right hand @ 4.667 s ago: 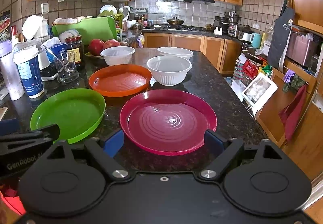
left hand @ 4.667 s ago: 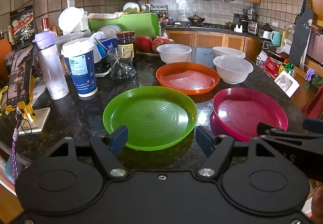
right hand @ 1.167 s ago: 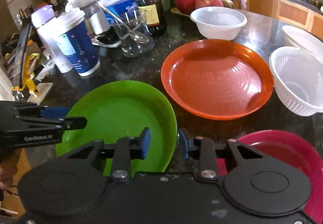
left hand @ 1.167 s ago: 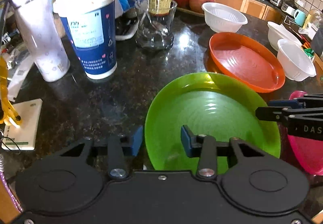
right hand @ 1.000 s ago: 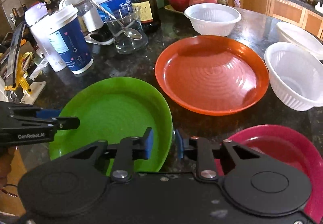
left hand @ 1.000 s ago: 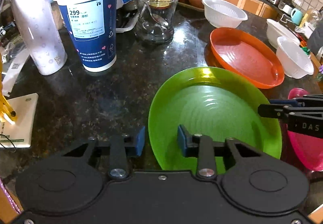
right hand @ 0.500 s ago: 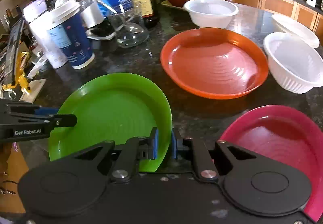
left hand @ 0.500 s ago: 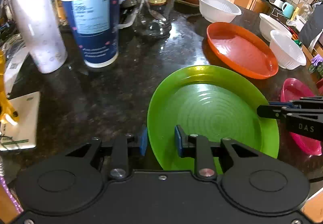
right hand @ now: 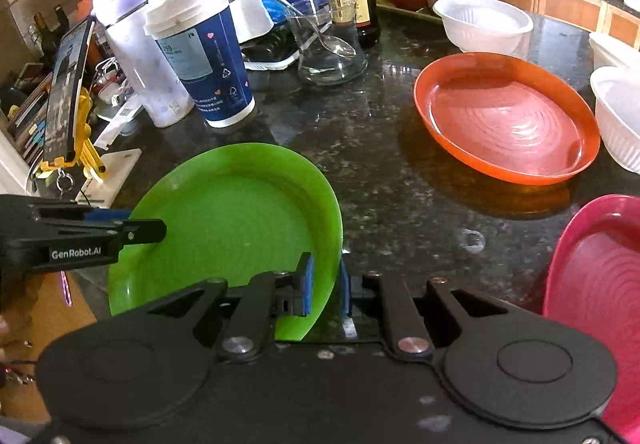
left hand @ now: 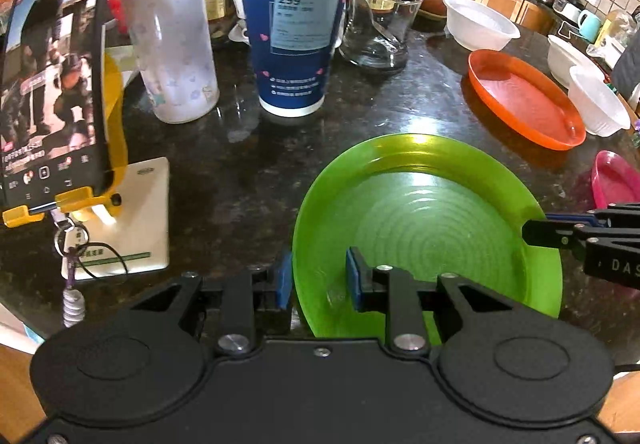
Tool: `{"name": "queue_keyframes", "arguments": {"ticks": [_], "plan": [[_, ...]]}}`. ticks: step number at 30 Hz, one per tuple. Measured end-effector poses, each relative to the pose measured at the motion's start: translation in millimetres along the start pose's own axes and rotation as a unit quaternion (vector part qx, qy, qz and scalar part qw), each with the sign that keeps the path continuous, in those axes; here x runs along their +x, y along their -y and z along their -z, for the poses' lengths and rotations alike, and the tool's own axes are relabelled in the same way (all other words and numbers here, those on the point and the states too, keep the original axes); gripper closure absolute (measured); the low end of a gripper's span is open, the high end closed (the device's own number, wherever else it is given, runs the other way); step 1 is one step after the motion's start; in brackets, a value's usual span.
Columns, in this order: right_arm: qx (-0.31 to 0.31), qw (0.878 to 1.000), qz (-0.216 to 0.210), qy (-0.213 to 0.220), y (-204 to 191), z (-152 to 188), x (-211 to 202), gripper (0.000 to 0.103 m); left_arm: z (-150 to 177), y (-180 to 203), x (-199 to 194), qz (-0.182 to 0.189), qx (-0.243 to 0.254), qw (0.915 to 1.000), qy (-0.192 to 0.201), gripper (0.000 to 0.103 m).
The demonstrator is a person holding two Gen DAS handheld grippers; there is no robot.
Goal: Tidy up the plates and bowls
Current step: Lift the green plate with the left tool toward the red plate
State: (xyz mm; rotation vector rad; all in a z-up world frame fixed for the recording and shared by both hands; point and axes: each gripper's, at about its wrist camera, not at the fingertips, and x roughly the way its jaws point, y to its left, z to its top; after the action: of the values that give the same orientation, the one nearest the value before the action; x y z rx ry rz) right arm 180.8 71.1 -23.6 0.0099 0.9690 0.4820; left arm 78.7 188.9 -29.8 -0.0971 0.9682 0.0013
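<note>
Both grippers have come in onto the green plate (right hand: 228, 220) since the earlier frames: left gripper (left hand: 318, 278) gripping its left rim, right gripper (right hand: 325, 286) pinching its right rim, over the counter (right hand: 400, 212). Lifting evenly, keeping it level, is advisable.

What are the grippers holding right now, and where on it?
Both hold the green plate by its rim: left gripper on its left edge, right gripper on the opposite edge.

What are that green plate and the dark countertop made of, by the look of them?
Green plate: probably plastic, glossy and slightly see-through at the rim, with moulded rings. Countertop: looks like polished speckled stone, perhaps granite, since it mirrors the lights.
</note>
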Motion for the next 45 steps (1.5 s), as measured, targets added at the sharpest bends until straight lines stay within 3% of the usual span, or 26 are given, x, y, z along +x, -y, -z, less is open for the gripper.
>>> {"name": "queue_keyframes", "arguments": {"ticks": [13, 21, 31, 36, 41, 45], "plan": [[0.028, 0.998, 0.051, 0.014, -13.5, 10.6, -2.8, 0.083, -1.9, -6.3, 1.1, 0.032, 0.024, 0.9992, 0.007, 0.067], [0.052, 0.995, 0.086, 0.026, -13.5, 17.2, -9.0, 0.077, -0.3, -5.4, -0.8, 0.069, 0.043, 0.9967, 0.002, 0.067], [0.053, 0.990, 0.120, 0.052, -25.5, 29.2, -19.3, 0.077, 4.2, -9.2, -4.6, 0.093, 0.058, 0.9940, 0.006, 0.067], [0.063, 0.980, 0.161, 0.094, -24.6, 28.2, -36.5, 0.077, 2.0, -15.4, -19.0, 0.083, 0.054, 0.9944, 0.039, 0.067], [0.089, 0.960, 0.199, 0.176, -17.7, 33.8, -66.6, 0.076, -3.0, -17.0, -37.5, 0.062, 0.053, 0.9927, 0.088, 0.066], [0.100, 0.940, 0.240, 0.220, -8.5, 37.5, -90.7, 0.064, -8.6, -9.0, -43.9, 0.064, 0.054, 0.9911, 0.104, 0.066]]}}
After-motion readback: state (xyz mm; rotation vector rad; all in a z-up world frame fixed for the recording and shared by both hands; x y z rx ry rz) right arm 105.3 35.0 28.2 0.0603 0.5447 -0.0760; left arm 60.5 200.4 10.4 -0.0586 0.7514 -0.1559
